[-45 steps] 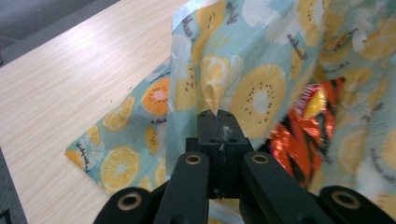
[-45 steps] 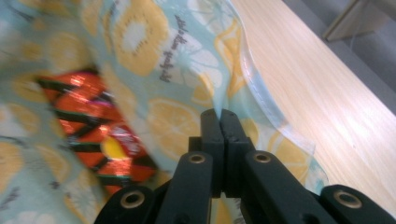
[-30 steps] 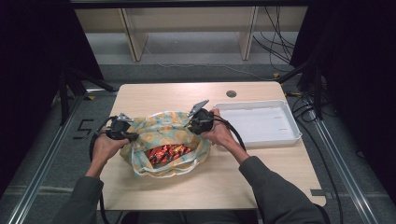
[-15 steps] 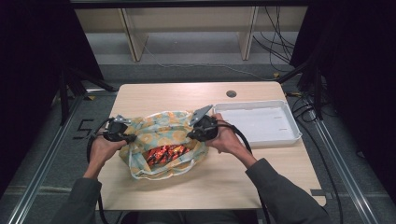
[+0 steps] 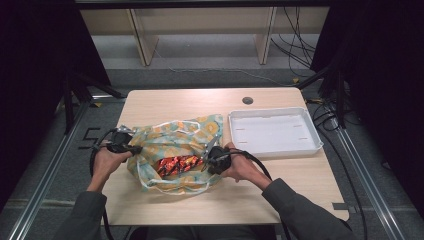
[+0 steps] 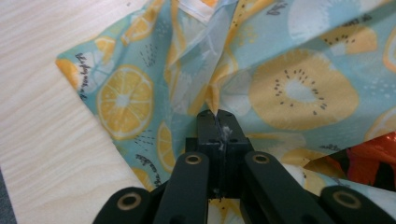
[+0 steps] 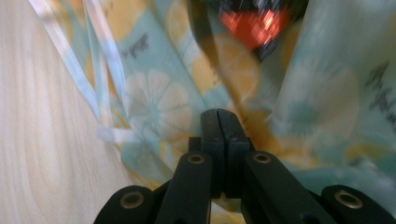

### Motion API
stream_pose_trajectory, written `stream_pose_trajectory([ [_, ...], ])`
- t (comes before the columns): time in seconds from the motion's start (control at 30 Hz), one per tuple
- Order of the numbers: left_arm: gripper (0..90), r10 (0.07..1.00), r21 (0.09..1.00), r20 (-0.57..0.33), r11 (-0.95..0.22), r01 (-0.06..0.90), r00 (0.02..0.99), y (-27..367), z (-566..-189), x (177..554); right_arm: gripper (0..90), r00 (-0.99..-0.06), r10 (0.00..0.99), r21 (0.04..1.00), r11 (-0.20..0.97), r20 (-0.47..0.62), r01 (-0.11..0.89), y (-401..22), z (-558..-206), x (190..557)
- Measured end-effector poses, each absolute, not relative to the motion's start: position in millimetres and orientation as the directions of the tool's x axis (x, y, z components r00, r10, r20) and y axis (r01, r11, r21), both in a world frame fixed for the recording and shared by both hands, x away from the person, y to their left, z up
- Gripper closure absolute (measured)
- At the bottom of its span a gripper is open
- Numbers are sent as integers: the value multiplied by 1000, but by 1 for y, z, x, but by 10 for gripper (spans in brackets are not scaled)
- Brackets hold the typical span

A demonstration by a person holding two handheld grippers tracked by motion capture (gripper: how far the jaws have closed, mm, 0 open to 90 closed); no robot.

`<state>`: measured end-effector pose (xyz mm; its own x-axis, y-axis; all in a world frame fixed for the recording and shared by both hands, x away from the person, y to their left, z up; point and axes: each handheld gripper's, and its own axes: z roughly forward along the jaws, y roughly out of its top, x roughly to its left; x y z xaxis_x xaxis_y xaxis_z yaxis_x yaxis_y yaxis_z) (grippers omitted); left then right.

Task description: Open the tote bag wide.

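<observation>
Both grippers pinch the fruit-print bag on the tabletop.

The left gripper (image 5: 134, 148) is clamped on the bag's (image 5: 175, 137) left edge, the right gripper (image 5: 206, 161) on fabric at its right side. Red snack packets (image 5: 176, 164) lie in its open mouth. The bag sits on the tabletop (image 5: 185, 102), left of a white tray (image 5: 275, 151).

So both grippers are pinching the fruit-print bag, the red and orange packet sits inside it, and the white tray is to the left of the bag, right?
Not quite. In the high view the white tray lies to the right of the fruit-print bag, not the left. The rest stands.
</observation>
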<state>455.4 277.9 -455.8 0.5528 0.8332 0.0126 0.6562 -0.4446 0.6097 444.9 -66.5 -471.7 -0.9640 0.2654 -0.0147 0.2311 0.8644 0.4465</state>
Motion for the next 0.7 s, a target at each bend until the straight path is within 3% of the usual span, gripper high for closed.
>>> stream_pose_trajectory([
  [0.07, 819, 834, 637, 9, -430, 640, 552, 276, -450, 453, 890, -949, 314, 489, 828, 2, 275, -68, -460, 443],
  [0.13, 728, 839, 646, 7, -420, 638, 545, 275, -446, 450, 888, -957, 289, 537, 812, -32, 227, -71, -449, 449],
  [0.27, 675, 808, 689, 62, -459, 561, 586, 268, -413, 424, 888, -945, 326, 569, 783, -34, 250, -74, -441, 452],
  [0.47, 761, 724, 712, 114, -537, 453, 680, 255, -402, 383, 888, -945, 327, 601, 761, -30, 244, -72, -439, 459],
  [0.7, 849, 718, 666, 80, -555, 499, 692, 239, -440, 373, 889, -938, 334, 589, 778, -93, 219, -55, -442, 470],
])
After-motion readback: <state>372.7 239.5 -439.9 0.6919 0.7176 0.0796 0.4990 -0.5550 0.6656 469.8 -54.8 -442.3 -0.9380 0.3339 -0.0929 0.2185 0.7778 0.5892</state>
